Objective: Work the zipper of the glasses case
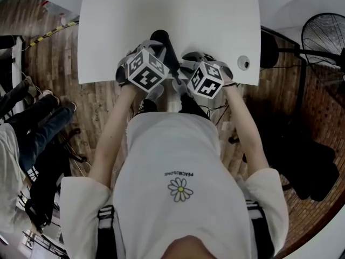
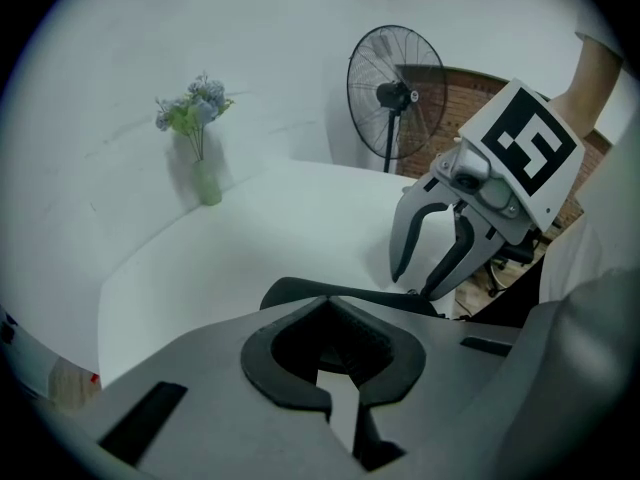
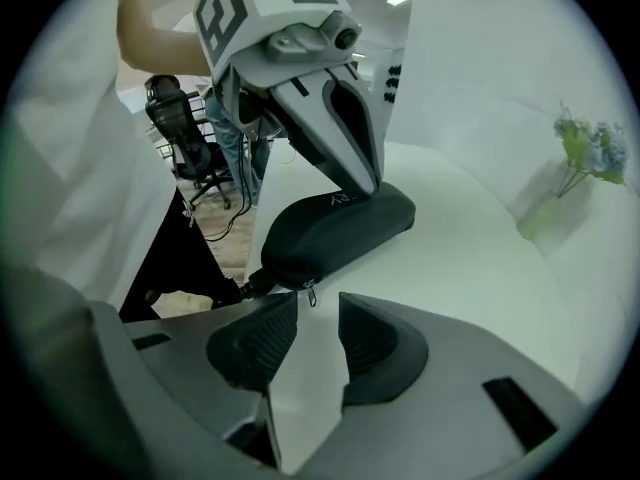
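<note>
Left tool (image 3: 370,184) pressed together atop glasses case (image 3: 335,230); right tool (image 3: 318,316) spread, zipper pull (image 3: 311,294) just ahead

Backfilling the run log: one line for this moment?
left claw: shut, tips on glasses case | right claw: open, zipper pull at tips, ungripped

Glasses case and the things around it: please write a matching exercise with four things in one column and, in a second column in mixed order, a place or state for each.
Things
1. glasses case
2. left gripper
3. right gripper
4. vase of flowers

Places or states
A. jaws apart, nothing between the pads
B. stands at the far side of the table, against the wall
C. jaws together, tips on top of the case
D. black, lies on the white table near its edge

Pairs: 1-D, 2-C, 3-A, 4-B
</note>
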`<state>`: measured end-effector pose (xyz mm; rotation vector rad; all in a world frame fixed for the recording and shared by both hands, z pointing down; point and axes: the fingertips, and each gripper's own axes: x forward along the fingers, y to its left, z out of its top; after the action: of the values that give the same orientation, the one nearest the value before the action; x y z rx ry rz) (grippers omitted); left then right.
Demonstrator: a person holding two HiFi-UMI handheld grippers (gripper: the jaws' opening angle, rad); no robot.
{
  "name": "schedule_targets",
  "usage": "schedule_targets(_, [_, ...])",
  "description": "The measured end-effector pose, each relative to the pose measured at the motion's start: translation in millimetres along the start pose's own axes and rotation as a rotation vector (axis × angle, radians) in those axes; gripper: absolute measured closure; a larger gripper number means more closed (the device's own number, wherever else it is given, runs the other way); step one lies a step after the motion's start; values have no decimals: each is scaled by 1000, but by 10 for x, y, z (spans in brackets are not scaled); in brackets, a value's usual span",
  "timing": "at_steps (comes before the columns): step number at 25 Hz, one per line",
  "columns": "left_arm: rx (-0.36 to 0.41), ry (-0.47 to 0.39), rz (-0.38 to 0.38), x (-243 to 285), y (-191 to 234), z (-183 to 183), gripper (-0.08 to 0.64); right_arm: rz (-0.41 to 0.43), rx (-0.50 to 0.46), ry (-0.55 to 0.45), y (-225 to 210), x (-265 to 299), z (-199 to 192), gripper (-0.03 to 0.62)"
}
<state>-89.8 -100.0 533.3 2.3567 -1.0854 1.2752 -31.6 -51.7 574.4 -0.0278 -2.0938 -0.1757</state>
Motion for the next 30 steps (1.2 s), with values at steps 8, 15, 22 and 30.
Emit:
schedule_targets(8, [-9, 46, -101, -54, -53, -25, 545, 138, -105, 70, 49, 81, 27, 491])
schedule_targets(15, [-15, 58, -92, -26, -48, 2, 545, 161, -64, 83, 50, 69, -19, 581])
schedule_targets(22, [-18, 43, -68, -44, -50, -40, 545, 180, -2, 88, 149, -33, -19, 584])
schedule_targets(30, [11, 55, -66, -21, -60, -48, 545, 255, -67, 80, 533, 44, 151, 584])
